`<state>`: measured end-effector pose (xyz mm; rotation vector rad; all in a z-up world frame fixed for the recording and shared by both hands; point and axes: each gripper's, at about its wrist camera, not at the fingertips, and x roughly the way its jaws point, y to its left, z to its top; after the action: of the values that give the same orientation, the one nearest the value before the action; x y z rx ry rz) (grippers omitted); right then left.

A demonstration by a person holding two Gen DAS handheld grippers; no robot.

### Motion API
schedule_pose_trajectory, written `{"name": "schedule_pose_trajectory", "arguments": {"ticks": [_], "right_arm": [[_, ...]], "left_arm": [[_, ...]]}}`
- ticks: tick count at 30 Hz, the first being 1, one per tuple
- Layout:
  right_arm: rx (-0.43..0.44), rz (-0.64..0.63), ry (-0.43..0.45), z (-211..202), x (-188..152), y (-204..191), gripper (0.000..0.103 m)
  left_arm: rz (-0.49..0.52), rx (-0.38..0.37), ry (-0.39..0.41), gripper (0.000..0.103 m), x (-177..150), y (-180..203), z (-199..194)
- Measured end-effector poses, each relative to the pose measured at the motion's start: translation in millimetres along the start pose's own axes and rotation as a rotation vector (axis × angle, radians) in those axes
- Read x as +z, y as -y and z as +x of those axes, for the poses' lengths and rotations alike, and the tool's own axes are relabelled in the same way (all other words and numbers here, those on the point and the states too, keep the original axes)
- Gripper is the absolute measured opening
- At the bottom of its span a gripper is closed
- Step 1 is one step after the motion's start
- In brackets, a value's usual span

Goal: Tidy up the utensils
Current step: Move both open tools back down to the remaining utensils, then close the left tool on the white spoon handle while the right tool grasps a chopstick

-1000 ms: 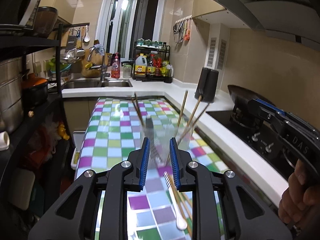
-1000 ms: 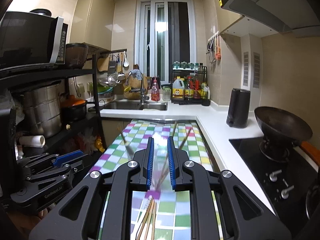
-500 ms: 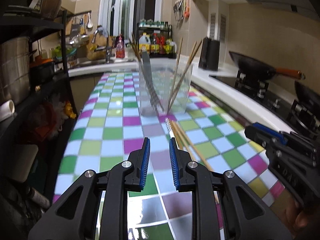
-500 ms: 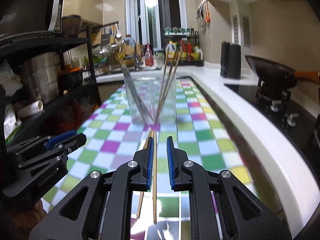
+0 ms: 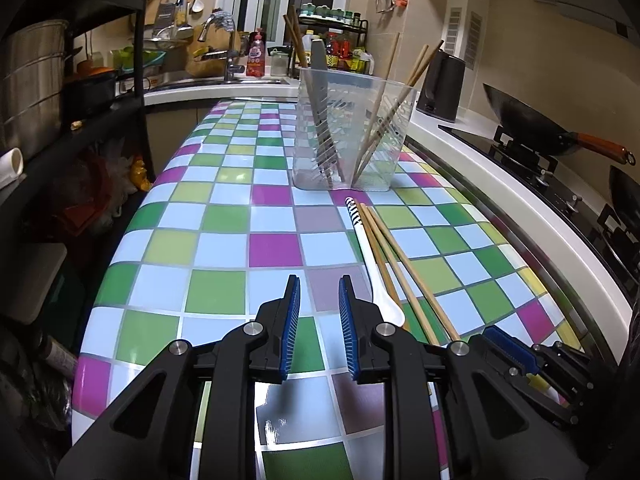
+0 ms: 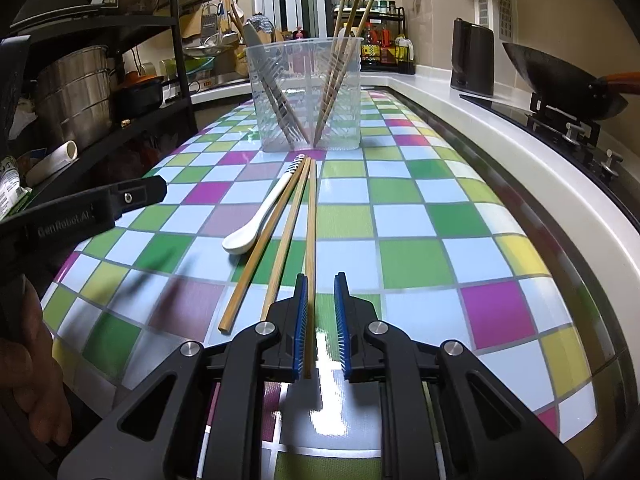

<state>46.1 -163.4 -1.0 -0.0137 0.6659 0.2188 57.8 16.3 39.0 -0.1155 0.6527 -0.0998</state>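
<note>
The near ends of the three loose chopsticks (image 6: 280, 236) are partly hidden: in the right wrist view one (image 6: 309, 264) runs down between the right gripper (image 6: 320, 320) fingers, close to the left pad, and whether it touches is hard to tell. In the left wrist view their ends vanish behind the left gripper (image 5: 316, 312) at lower centre. Both claws stand narrowly parted; the left has only bare cloth between its pads, and neither pinches anything.

The white spoon (image 6: 260, 216) lies just left of the chopsticks, its striped handle pointing at the clear plastic holder (image 6: 306, 92) in the upper middle of the frame. More chopsticks and a grey fork lean inside it, tines blurred by the ribbed wall.

The checkered tabletop (image 6: 440, 216) is open to the right of the utensils up to its rim beside the white counter (image 6: 520, 148). At far left, part of a hand (image 6: 36, 380) is cut off by the frame edge.
</note>
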Motion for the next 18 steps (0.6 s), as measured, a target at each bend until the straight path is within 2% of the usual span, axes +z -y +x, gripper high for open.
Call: {"name": "schedule_pose_trajectory", "arguments": {"ticks": [6, 12, 13, 14, 18], "right_arm": [[0.017, -0.002, -0.018, 3.2, -4.4, -0.7, 0.014], [0.000, -0.016, -0.029, 5.9, -5.6, -1.8, 0.014], [0.002, -0.014, -0.031, 6.2, -5.4, -1.4, 0.012], [0.001, -0.010, -0.031, 6.2, -5.3, -0.7, 0.006], [-0.030, 0.009, -0.028, 5.0, -6.2, 3.8, 0.006]], "left_arm": [[-0.058, -0.063, -0.058, 0.020, -4.9, -3.4, 10.7], [-0.135, -0.192, -0.112, 0.020, -10.0, -1.1, 23.9], [-0.157, -0.206, -0.122, 0.020, -9.8, -1.4, 27.5], [-0.172, -0.215, -0.129, 0.020, -10.4, -1.6, 30.0], [-0.200, -0.226, -0.162, 0.020, -8.1, 2.6, 43.1]]}}
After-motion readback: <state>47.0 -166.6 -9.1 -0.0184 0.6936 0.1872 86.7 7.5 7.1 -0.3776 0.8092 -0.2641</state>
